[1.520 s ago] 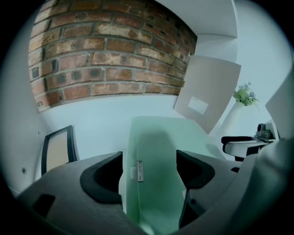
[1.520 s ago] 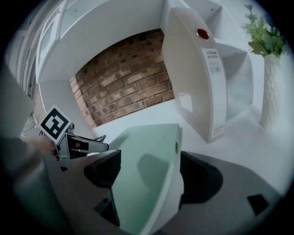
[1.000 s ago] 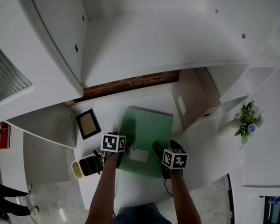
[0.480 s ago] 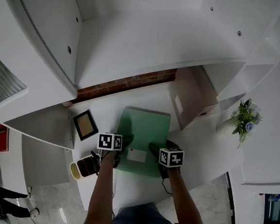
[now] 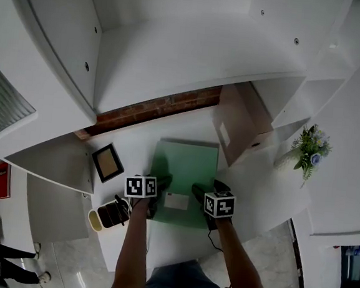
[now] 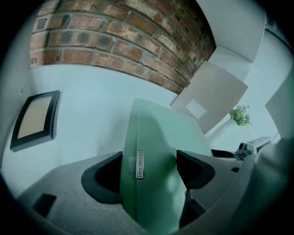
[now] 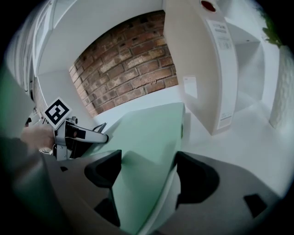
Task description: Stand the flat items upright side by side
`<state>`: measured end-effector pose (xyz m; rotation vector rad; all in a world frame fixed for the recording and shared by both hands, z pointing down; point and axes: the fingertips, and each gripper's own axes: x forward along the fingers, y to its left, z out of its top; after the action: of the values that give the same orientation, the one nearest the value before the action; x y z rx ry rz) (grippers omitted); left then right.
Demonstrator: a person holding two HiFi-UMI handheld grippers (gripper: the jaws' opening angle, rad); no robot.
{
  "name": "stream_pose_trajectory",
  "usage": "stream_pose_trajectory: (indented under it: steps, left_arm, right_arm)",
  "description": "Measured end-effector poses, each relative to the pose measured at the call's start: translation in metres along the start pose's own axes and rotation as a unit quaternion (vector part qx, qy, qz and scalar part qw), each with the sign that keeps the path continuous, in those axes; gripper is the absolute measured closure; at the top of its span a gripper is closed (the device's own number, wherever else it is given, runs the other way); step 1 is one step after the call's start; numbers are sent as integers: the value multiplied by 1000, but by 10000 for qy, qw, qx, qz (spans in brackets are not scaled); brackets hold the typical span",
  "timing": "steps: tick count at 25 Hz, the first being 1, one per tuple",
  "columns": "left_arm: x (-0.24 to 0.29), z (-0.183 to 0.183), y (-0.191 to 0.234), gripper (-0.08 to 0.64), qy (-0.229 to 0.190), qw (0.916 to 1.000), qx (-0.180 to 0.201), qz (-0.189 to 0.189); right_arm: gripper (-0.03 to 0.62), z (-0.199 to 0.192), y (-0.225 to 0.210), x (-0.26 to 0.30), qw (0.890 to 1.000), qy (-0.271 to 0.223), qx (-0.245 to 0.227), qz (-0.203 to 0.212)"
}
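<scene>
Green folder [image 5: 187, 166] | left hand-held gripper [image 6: 149, 167] clamps left side | right hand-held gripper [image 7: 147, 170] clamps right side

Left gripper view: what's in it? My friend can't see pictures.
The jaws grip a green folder in the middle. A picture frame lies on the white shelf at left, a tan folder leans at right, and a brick wall runs behind.

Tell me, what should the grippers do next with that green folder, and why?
Probably tip the green folder up onto its edge: the left gripper and right gripper both clamp it, it lies nearly flat, and a tan file box already stands to its right.
</scene>
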<state>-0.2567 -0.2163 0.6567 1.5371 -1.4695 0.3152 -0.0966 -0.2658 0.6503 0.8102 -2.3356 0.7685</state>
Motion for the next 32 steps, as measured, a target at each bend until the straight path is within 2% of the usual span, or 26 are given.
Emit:
stream_pose_trajectory:
  steps: [10,20,26,32]
  left_arm:
    - [-29,19,-49,207,-691,9963,481,-142]
    - [-73,21,-95,207,-1373,9878,567,-474]
    - [-99,29,-122,207,-1839,9772,817,-674]
    - [-122,40,-145,207,-2387,9595,1296,-744]
  right_arm:
    - [219,25,-3,-56,9945,-807,-566,-362]
    - [219,48,13,-124,9757,-1664,-1265,-651]
    - [219,61,21,-162,9584,-2257,-1571,-769]
    - [219,70,26,-189,9352,-2903,-1834,-863]
